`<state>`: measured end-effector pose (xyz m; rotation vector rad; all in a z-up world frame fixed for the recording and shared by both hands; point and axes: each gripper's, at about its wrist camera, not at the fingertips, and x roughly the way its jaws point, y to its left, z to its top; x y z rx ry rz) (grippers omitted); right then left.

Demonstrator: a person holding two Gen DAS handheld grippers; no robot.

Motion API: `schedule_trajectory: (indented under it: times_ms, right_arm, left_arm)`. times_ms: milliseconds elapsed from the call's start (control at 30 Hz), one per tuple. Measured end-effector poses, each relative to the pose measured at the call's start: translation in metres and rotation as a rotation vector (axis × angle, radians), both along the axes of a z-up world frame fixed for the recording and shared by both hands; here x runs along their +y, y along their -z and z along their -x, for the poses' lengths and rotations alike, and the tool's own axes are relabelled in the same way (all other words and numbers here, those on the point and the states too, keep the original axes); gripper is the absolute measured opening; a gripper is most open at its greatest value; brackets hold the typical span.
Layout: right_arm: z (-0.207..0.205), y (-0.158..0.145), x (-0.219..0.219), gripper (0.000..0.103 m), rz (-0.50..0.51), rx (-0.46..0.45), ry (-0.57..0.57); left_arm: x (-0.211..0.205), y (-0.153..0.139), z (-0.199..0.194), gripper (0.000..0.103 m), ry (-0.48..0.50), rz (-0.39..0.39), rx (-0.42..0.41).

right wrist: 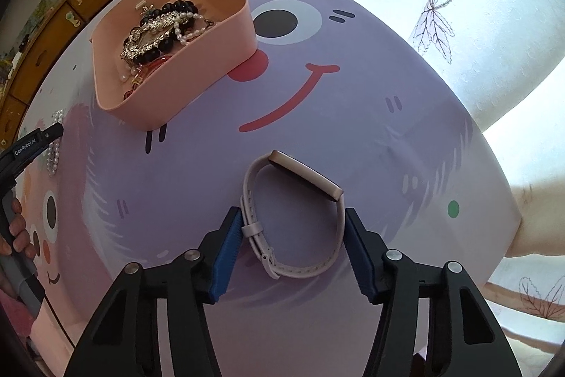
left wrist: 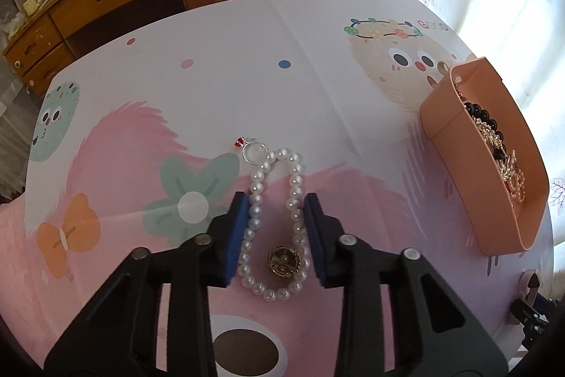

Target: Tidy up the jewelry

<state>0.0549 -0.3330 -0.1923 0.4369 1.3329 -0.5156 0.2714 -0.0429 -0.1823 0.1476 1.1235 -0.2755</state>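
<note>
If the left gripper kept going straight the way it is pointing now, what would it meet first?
Most likely the pearl bracelet, already lying between the open left gripper; past it sits the silver ring, though depth is unclear.

Both wrist views look steeply down, close above the table (left wrist: 317, 34), sharing the pink tray (right wrist: 212, 52).

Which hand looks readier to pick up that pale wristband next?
The right gripper: its open fingers already sit on either side of the pale wristband on the table. The left gripper is open around the pearl bracelet instead.
</note>
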Motion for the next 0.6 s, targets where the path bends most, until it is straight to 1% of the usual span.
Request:
schedule_trajectory:
  times_ms: [33, 67, 167, 267, 333, 367, 400, 433, 500, 600]
  right_arm:
    - [-0.002, 0.0, 0.0, 0.05, -0.003, 0.0, -0.002]
    - [-0.002, 0.0, 0.0, 0.045, -0.005, -0.001, -0.004]
    - [-0.001, -0.002, 0.0, 0.037, -0.016, -0.007, -0.003]
    - [-0.003, -0.002, 0.0, 0.03, -0.031, -0.018, -0.001]
    - [0.0, -0.002, 0.001, 0.028, -0.046, -0.025, 0.003]
    - [0.001, -0.002, 0.0, 0.027, -0.055, -0.028, 0.008]
    - [0.004, -0.003, 0.0, 0.026, -0.066, -0.034, 0.016]
    - [0.004, -0.003, -0.001, 0.026, -0.078, -0.04, 0.025]
    - [0.006, -0.003, 0.0, 0.025, -0.087, -0.043, 0.028]
    - [0.012, -0.006, 0.002, 0.025, -0.092, -0.049, 0.026]
  left_arm:
    - [0.003, 0.0, 0.0, 0.014, -0.002, 0.004, 0.007]
    - [0.006, -0.001, 0.0, 0.012, -0.002, 0.017, 0.016]
    - [0.017, -0.001, -0.001, 0.011, -0.018, 0.084, 0.039]
    - [0.022, -0.001, -0.002, 0.011, -0.028, 0.113, 0.048]
    - [0.022, -0.002, -0.001, 0.01, -0.026, 0.114, 0.046]
    - [0.022, -0.004, 0.0, 0.002, -0.025, 0.114, 0.034]
    - [0.022, -0.007, 0.002, 0.0, -0.019, 0.117, 0.023]
    - [0.021, -0.007, 0.002, 0.0, -0.01, 0.119, 0.041]
    - [0.021, -0.007, 0.004, 0.0, -0.001, 0.118, 0.047]
    - [0.02, -0.003, 0.009, 0.0, 0.016, 0.091, 0.063]
